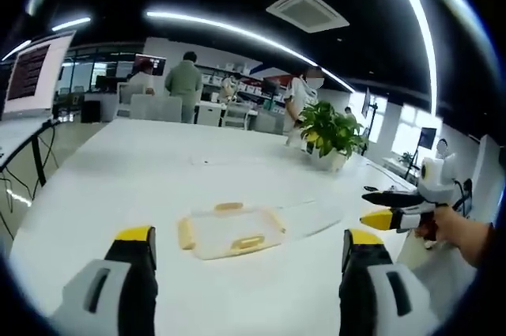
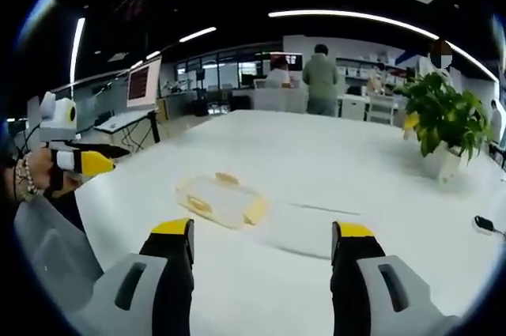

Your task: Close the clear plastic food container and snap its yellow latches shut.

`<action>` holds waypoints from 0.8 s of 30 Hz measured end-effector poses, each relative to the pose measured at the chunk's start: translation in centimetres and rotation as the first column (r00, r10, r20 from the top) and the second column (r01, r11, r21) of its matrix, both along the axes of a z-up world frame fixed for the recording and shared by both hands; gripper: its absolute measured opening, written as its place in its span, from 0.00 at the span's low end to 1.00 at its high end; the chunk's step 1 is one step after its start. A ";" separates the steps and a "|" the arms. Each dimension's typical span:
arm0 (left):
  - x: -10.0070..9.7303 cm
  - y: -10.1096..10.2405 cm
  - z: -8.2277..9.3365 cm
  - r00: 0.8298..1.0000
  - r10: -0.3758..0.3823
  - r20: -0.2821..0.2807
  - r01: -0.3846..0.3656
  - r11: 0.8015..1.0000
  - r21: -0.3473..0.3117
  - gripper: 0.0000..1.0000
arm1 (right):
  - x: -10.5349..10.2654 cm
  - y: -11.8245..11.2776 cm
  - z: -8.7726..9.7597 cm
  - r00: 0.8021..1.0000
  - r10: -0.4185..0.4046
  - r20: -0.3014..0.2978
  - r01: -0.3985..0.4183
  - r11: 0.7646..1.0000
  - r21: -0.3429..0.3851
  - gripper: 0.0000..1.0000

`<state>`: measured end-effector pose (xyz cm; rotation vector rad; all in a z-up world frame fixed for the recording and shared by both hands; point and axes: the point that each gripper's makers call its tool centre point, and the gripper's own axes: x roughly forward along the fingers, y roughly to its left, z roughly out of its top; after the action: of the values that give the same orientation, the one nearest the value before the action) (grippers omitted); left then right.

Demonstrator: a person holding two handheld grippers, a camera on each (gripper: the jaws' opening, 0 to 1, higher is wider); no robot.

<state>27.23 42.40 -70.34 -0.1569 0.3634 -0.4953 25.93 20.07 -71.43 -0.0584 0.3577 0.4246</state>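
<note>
Two grippers hover with jaws apart and empty, left gripper point(image 1: 249, 261) and right gripper point(image 2: 265, 253), both short of the container point(image 1: 229, 229). It sits mid-table point(image 1: 158, 162), well in from every edge, its clear lid point(image 2: 308, 229) lying flat beside it. The lid is hard to see; a misjudged pinch could slide it away.

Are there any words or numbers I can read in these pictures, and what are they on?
None can be read.
Big standing screen beside the white table: rows of text, too blurred.
Clear plastic food container with yellow latches: no label visible.
</note>
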 end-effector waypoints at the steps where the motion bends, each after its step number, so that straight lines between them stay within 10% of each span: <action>1: 0.2 0.1 0.1 1.000 -0.004 0.002 0.004 1.000 0.006 0.96 | 0.3 0.3 0.4 0.999 0.032 0.029 -0.031 0.999 -0.033 0.68; 6: 2.1 1.5 0.1 0.998 -0.051 0.038 0.042 0.979 0.200 0.96 | 2.4 0.8 1.4 0.992 0.111 0.065 -0.100 0.984 -0.146 0.66; 9: 3.5 2.1 -0.1 0.995 -0.088 0.050 0.069 0.948 0.311 0.93 | 4.4 0.3 0.9 0.984 0.167 0.068 -0.134 0.931 -0.341 0.65; 17: 7.3 3.6 -2.8 0.965 -0.261 -0.036 0.236 0.795 0.559 0.87 | 7.4 2.3 0.1 0.939 0.345 0.004 -0.306 0.839 -0.451 0.64; 24: 9.5 4.0 -4.3 0.920 -0.367 -0.135 0.362 0.670 0.648 0.84 | 9.6 4.2 -1.1 0.892 0.448 -0.062 -0.419 0.767 -0.486 0.60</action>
<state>36.69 46.39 -74.65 0.6370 0.5520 -0.7360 35.49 24.26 -72.54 -0.6640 0.3881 0.7854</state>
